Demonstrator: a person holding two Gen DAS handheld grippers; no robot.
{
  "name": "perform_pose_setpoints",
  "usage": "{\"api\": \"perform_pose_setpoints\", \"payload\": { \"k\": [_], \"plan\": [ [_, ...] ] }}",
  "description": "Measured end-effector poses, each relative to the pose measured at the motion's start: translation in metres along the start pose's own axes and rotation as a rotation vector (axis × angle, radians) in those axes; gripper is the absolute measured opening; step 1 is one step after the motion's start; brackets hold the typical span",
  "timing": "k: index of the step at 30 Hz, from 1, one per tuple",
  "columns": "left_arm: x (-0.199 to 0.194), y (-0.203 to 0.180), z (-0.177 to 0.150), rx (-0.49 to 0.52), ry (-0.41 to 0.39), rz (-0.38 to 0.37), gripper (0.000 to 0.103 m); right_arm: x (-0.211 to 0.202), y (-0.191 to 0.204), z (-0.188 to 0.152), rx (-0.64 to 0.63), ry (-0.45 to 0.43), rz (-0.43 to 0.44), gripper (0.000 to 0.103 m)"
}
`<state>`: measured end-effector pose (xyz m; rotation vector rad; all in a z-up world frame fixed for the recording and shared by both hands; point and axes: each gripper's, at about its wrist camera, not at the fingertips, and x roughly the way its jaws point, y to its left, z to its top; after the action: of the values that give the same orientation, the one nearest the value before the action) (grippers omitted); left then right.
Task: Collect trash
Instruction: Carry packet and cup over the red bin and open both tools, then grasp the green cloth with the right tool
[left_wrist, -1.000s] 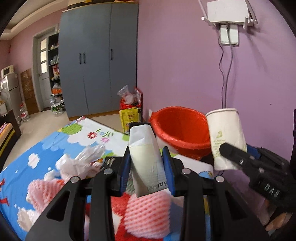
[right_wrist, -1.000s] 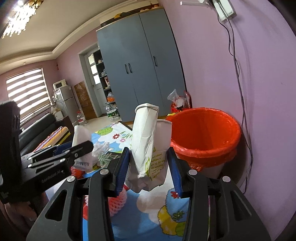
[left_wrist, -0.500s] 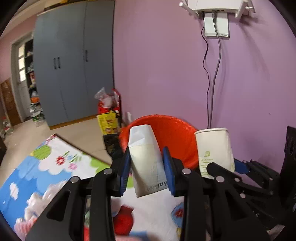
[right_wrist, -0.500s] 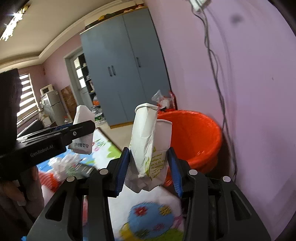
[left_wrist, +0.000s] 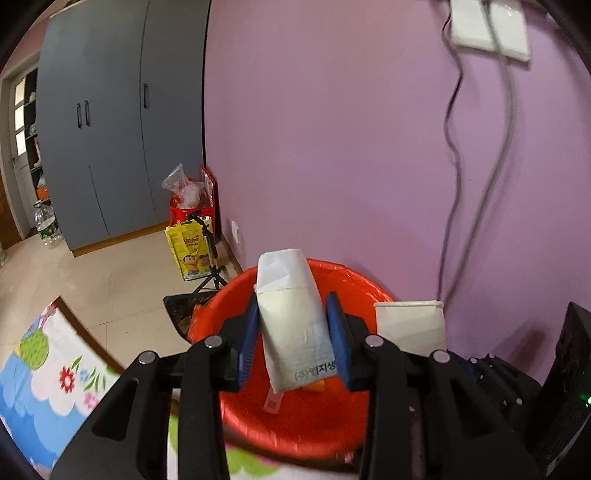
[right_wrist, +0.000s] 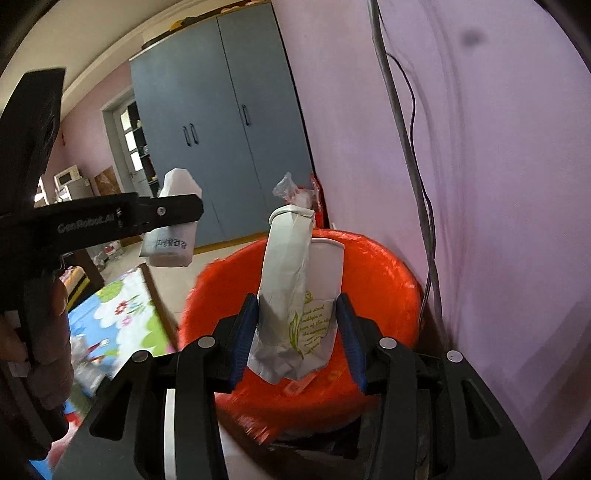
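Left wrist view: left hand-held gripper (left_wrist: 293, 345) pinching a carton (left_wrist: 293, 325) above the red bin (left_wrist: 354, 291), right hand-held gripper (right_wrist: 297, 334) clamping a crushed cup (right_wrist: 299, 302) over it too; drop step in hand, next spreading both to release.

We see soft, even daylight, brighter on the floor (left_wrist: 110, 266) left of the bin (left_wrist: 295, 417). Fisheye bending curves the wardrobe (left_wrist: 110, 129), corners go black, and motion blur smears the cables (left_wrist: 480, 184) and mat (right_wrist: 122, 314).
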<state>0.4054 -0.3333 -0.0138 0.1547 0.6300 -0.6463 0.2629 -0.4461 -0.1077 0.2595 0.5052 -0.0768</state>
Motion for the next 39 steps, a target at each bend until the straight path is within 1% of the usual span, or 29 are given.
{"api": "perform_pose_setpoints", "payload": {
  "k": [1,3,4,6,7,8,11,12,15,19,22,25,27,29,33,36,39],
  "plan": [
    [0.009,-0.001,0.003,0.006,0.006,0.004,0.042,0.008,-0.003,0.002,-0.001,0.001,-0.014,0.046],
    [0.022,0.0,0.006,0.018,0.005,0.024,0.055,0.017,-0.007,0.003,-0.002,0.007,-0.02,0.054],
    [0.025,0.001,0.007,0.025,0.0,0.042,0.058,0.019,-0.008,0.003,-0.006,0.005,-0.026,0.058],
    [0.027,0.003,0.008,0.041,-0.006,0.093,0.068,0.019,-0.008,0.003,-0.03,0.004,-0.055,0.058],
    [0.024,0.006,0.007,0.044,-0.012,0.111,0.072,0.015,-0.008,0.001,-0.038,-0.003,-0.062,0.059],
    [0.018,0.01,0.006,0.045,-0.023,0.131,0.077,0.01,-0.007,-0.002,-0.04,-0.008,-0.065,0.059],
    [0.004,0.017,0.0,0.058,-0.029,0.195,0.084,-0.009,-0.01,-0.006,-0.024,-0.019,-0.076,0.059],
    [-0.004,0.02,-0.003,0.064,-0.029,0.215,0.089,-0.015,-0.009,-0.007,-0.016,-0.021,-0.075,0.059],
    [-0.032,0.025,-0.014,0.078,-0.045,0.293,0.098,-0.04,-0.003,-0.009,-0.005,-0.032,-0.069,0.059],
    [-0.076,0.03,-0.027,0.097,-0.067,0.366,0.098,-0.078,0.015,-0.01,-0.011,-0.059,-0.062,0.064],
    [-0.117,0.04,-0.041,0.07,-0.11,0.402,0.098,-0.104,0.029,-0.011,-0.018,-0.077,-0.052,0.064],
    [-0.162,0.048,-0.062,0.042,-0.146,0.429,0.098,-0.12,0.038,-0.017,-0.004,-0.075,-0.037,0.064],
    [-0.191,0.055,-0.079,0.018,-0.148,0.441,0.098,-0.127,0.046,-0.024,0.001,-0.064,-0.026,0.064],
    [-0.212,0.065,-0.094,-0.008,-0.147,0.447,0.098,-0.134,0.055,-0.032,-0.003,-0.052,-0.012,0.064],
    [-0.253,0.082,-0.138,-0.084,-0.116,0.438,0.098,-0.143,0.082,-0.045,-0.04,-0.032,0.017,0.064],
    [-0.271,0.09,-0.171,-0.12,-0.101,0.444,0.098,-0.146,0.099,-0.054,-0.073,-0.015,0.038,0.064],
    [-0.279,0.091,-0.194,-0.135,-0.087,0.453,0.098,-0.148,0.112,-0.062,-0.092,0.005,0.059,0.064]
  ]
}}
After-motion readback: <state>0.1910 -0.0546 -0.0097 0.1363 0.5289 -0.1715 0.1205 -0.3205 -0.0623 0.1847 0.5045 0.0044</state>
